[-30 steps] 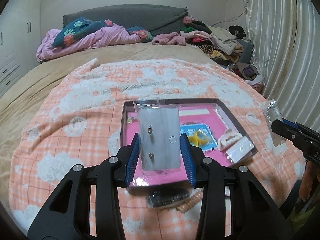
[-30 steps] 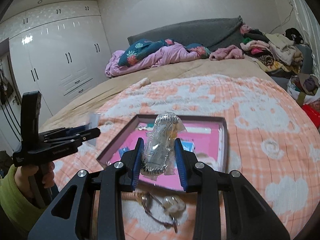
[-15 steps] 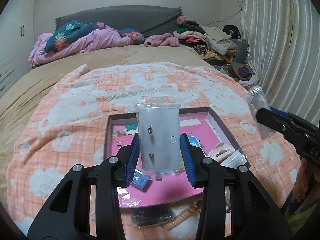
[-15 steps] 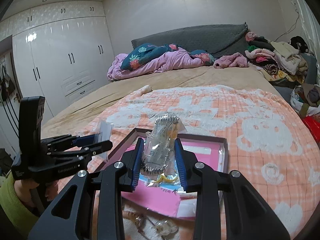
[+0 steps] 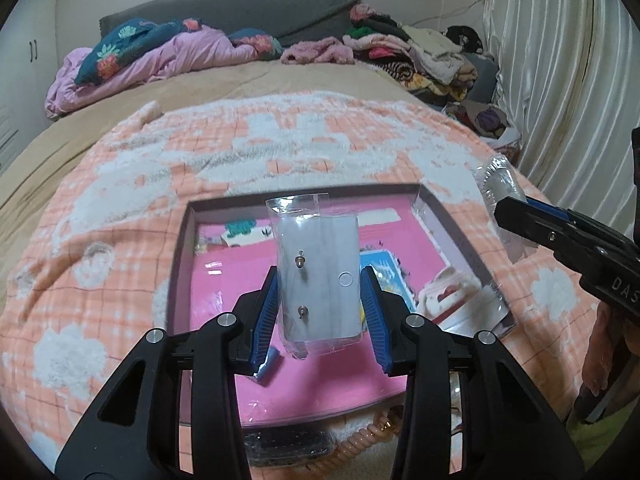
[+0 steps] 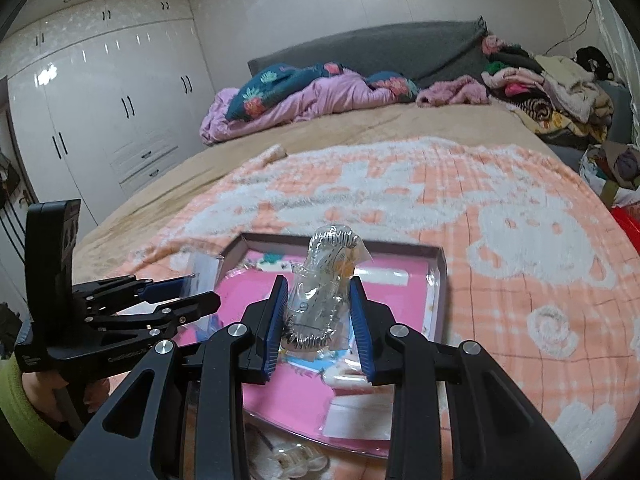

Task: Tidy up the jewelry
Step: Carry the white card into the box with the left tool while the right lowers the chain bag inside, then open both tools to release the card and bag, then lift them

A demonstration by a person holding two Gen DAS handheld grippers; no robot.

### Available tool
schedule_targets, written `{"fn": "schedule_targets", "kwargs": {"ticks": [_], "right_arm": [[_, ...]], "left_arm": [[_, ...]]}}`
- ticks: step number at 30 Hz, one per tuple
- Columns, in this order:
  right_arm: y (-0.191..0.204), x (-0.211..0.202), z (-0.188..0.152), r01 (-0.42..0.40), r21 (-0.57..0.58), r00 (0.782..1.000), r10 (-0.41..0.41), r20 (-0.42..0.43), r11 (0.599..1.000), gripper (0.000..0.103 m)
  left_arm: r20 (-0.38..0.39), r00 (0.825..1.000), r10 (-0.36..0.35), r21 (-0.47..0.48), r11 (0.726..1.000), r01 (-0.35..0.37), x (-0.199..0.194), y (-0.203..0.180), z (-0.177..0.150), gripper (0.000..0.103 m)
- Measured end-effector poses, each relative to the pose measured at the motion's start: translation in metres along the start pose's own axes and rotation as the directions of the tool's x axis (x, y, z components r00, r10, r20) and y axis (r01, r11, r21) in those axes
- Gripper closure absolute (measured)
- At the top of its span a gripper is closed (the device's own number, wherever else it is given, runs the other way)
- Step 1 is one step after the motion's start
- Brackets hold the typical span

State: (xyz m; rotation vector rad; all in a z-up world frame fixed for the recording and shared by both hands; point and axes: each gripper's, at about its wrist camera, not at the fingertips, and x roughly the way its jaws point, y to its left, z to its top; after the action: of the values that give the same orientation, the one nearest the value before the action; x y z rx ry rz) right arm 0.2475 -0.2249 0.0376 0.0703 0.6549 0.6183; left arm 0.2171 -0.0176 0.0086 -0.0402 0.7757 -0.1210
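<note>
A shallow box with a pink floor lies on the orange-and-white blanket and holds several small packets; it also shows in the right wrist view. My left gripper is shut on a clear bag with a white card of two stud earrings, held upright above the box. My right gripper is shut on a clear bag of silvery jewelry, also above the box. Each gripper shows at the edge of the other's view, the right one and the left one.
A black comb-like item and a coiled tan hair tie lie on the blanket in front of the box, with pale bead jewelry. Clothes pile at the bed's far right; curtain right, wardrobe left.
Both grippers have risen and drawn back a little with their bags still held, so more of the box shows below them.
</note>
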Motion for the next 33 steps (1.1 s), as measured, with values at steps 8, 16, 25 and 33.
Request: {"fn": "schedule_targets", "kwargs": {"ticks": [8,16,25,33], "right_arm": [[-0.008,0.022,-0.013,0.01,0.018,0.999,-0.009,-0.053,1.0,0.073],[-0.01,0.036,-0.022,0.011,0.016,0.996,-0.009,-0.093,1.0,0.073],[-0.008,0.053,-0.032,0.0,0.008,0.988,0.001,-0.156,1.0,0.073],[-0.006,0.057,-0.036,0.004,0.007,0.984,-0.002,-0.179,1.0,0.072]], "left_arm": [[-0.056,0.998,0.004,0.009,1.0,-0.004,0.02,-0.001,-0.012,0.071],[-0.097,0.995,-0.001,0.016,1.0,0.003,0.032,-0.001,-0.023,0.071],[-0.13,0.992,0.004,-0.002,1.0,-0.004,0.041,0.006,-0.03,0.071],[-0.141,0.99,0.004,-0.016,1.0,-0.006,0.042,0.012,-0.035,0.066]]}}
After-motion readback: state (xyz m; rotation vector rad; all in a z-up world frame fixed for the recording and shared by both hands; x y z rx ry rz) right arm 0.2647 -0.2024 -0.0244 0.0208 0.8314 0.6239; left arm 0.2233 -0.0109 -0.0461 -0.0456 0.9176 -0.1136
